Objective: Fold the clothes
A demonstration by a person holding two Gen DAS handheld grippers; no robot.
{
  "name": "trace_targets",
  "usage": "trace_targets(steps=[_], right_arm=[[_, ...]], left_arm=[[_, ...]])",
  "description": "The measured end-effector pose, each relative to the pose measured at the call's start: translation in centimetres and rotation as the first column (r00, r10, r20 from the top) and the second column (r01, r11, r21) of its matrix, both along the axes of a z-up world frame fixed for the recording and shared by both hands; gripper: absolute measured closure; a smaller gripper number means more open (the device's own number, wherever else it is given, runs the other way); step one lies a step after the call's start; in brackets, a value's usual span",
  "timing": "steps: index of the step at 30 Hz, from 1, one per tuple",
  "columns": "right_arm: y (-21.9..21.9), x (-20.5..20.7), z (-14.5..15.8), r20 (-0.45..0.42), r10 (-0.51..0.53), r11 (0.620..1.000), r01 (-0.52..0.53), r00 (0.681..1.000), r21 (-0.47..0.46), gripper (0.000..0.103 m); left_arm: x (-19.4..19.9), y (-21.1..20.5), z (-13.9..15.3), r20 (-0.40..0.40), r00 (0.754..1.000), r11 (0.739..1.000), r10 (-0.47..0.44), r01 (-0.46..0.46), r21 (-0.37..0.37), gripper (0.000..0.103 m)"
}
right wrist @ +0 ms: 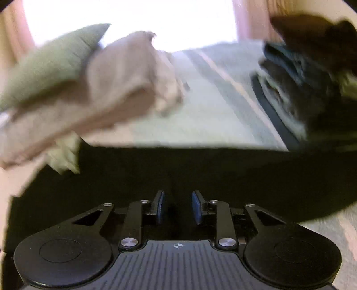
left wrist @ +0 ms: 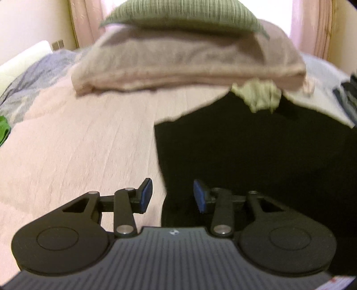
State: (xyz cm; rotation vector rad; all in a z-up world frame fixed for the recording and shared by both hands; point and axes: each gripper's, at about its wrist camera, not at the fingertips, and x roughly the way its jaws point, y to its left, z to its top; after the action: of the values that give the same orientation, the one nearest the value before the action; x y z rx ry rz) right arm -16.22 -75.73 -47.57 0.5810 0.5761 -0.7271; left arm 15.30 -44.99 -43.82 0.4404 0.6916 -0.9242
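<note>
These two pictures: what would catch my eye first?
Probably the black garment, spread flat on the pink bedcover right ahead of both grippers, left and right, both open. Behind it sits a beige folded blanket with a green pillow on top.

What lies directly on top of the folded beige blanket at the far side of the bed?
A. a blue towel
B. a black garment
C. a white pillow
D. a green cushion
D: the green cushion rests on the beige blanket; the black garment lies flat in front.
</note>
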Motion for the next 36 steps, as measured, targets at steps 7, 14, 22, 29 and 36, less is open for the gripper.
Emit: trace_targets(steps=[7, 14, 22, 29, 36], right_arm=[[-2.6, -1.5, -4.4, 0.043, -0.009, 0.966, -0.003, 0.999, 0.260, 0.077], [-6.8, -21.2, -3.7, 0.183, -0.481, 0.841, 0.392, 0.857, 0.371, 0.055], [-11.8, -33.4, -8.3, 0.329, -0.754, 0.646, 0.547, 0.569, 0.533, 0.055], [-13.7, -34.7, -10.5, 0.291, -0.804, 0.574, 0.549, 0.519, 0.608, 0.058], [-14.7, -31.0, -10.0, 0.286, -0.769, 0.628, 0.589, 0.572, 0.509, 0.102]], left_arm=[[-0.6, -5.5, -4.5, -0.061, 0.998, 0.988, 0.014, -0.004, 0.157, 0.066], [-0.4, -2.5, -1.6, -0.162, 0.980, 0.989, 0.114, -0.097, 0.110, 0.065], [-0.1, -0.1, -0.9, -0.257, 0.935, 0.969, 0.244, -0.223, 0.109, 0.063], [-0.8, 0.6, -0.5, -0.274, 0.930, 0.969, 0.244, -0.224, 0.103, 0.061], [-0.3, 2.2, -0.5, -0.307, 0.914, 0.964, 0.265, -0.248, 0.092, 0.061]])
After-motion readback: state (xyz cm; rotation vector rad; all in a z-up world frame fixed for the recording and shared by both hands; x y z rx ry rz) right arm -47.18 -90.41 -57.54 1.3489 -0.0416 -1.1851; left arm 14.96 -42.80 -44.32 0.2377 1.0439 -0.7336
